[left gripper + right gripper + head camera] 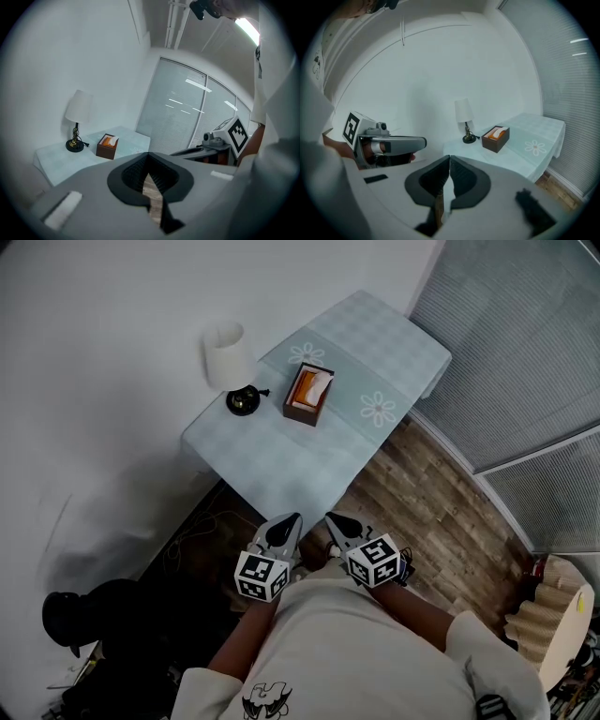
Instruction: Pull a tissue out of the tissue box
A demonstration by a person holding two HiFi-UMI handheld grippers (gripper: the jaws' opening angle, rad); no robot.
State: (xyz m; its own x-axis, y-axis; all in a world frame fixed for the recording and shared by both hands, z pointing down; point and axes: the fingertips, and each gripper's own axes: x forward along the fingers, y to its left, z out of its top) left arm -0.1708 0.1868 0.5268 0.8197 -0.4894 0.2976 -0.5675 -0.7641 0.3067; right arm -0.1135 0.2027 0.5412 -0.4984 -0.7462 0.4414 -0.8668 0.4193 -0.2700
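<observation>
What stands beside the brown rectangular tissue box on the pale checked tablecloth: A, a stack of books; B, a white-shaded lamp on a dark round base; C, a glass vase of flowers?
B: the head view shows the white-shaded lamp standing left of the brown rectangular tissue box on the pale checked tablecloth.

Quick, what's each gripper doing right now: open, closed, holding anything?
Left gripper: closed, nothing between its jaws.
Right gripper: closed, nothing between its jaws.

Brown tissue box (308,396), white tissue (317,381) atop
</observation>
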